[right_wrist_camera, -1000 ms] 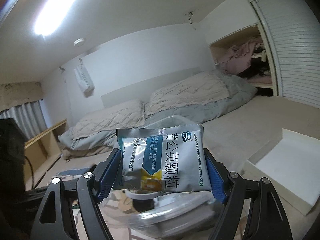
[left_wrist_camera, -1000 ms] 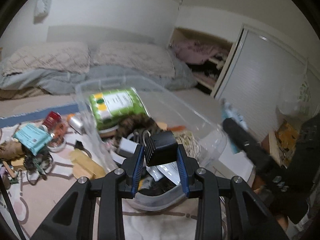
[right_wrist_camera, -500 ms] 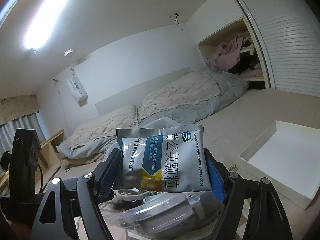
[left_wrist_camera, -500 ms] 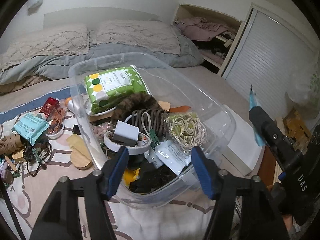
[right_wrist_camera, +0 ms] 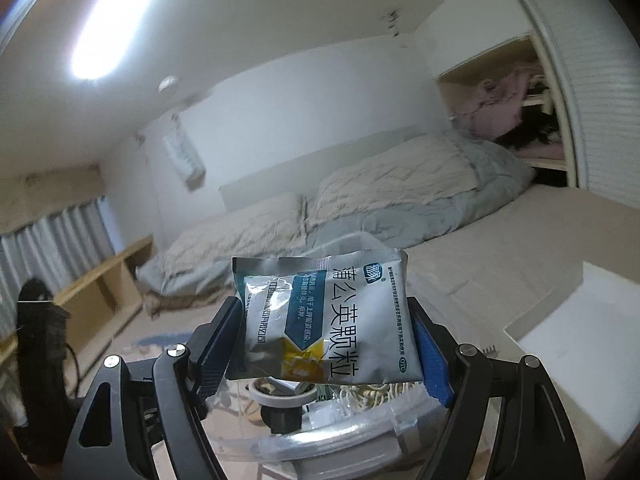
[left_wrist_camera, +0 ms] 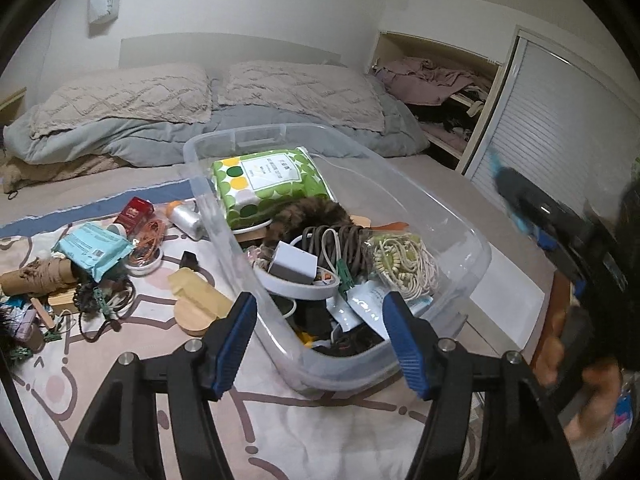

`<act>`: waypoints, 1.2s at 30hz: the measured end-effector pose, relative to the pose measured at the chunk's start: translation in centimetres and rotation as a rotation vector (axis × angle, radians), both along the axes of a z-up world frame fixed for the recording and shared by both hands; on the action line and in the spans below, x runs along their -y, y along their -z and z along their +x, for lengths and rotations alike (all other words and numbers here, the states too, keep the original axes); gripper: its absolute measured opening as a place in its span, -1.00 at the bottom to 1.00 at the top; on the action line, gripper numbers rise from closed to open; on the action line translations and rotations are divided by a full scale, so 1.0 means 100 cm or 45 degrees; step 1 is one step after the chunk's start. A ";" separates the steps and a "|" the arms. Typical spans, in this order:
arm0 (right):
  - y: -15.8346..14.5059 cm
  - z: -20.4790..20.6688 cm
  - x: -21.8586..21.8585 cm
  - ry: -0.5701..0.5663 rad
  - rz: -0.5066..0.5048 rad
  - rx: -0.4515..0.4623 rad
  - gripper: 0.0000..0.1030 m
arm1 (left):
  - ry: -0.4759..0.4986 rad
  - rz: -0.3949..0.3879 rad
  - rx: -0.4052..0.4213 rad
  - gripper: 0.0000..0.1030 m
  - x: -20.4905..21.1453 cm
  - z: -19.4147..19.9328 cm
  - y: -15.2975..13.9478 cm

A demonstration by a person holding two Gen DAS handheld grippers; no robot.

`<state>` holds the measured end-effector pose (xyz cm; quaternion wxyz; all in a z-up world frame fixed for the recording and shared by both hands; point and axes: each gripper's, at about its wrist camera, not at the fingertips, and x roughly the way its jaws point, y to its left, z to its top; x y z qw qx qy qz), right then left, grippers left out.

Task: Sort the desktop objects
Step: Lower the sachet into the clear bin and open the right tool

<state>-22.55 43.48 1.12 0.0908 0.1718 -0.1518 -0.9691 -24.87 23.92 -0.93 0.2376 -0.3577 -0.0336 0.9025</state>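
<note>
My left gripper [left_wrist_camera: 320, 332] is open and empty, held above the near end of a clear plastic bin [left_wrist_camera: 452, 216]. The bin holds a green dotted tissue pack [left_wrist_camera: 268, 184], a white charger [left_wrist_camera: 294, 266], cables, a tape roll and a beaded cord [left_wrist_camera: 400, 264]. My right gripper [right_wrist_camera: 328, 348] is shut on a silver and blue medicine sachet [right_wrist_camera: 324, 316] and holds it above the bin's near rim [right_wrist_camera: 340, 436]. The right gripper also shows blurred at the right in the left wrist view [left_wrist_camera: 560, 224].
Loose items lie on the mat left of the bin: a teal wipes pack [left_wrist_camera: 94, 246], a red box [left_wrist_camera: 134, 212], a silver can [left_wrist_camera: 186, 216], a wooden stand [left_wrist_camera: 196, 300], tangled cords. A white box lid [right_wrist_camera: 576, 344] lies to the right. Bed and pillows are behind.
My left gripper opened and let go of the black adapter over the bin, then pulled back. The right gripper kept hold of the sachet and shifted a little.
</note>
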 end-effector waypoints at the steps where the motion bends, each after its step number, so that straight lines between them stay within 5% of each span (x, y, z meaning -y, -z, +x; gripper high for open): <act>1: 0.000 -0.004 0.002 -0.017 0.011 0.019 0.54 | -0.001 -0.007 -0.013 0.27 0.000 0.003 0.000; 9: 0.018 -0.045 0.013 -0.136 0.156 0.268 0.54 | -0.001 -0.047 -0.082 0.27 -0.003 0.024 0.001; 17: 0.038 -0.054 0.033 -0.100 0.395 0.382 0.56 | -0.019 -0.032 -0.070 0.27 0.003 0.030 0.002; 21: 0.041 -0.055 0.032 -0.059 0.431 0.421 0.89 | -0.029 -0.031 -0.062 0.27 0.006 0.032 0.003; 36: 0.023 -0.040 0.018 -0.053 0.346 0.382 0.90 | -0.024 -0.008 -0.069 0.27 0.005 0.039 -0.001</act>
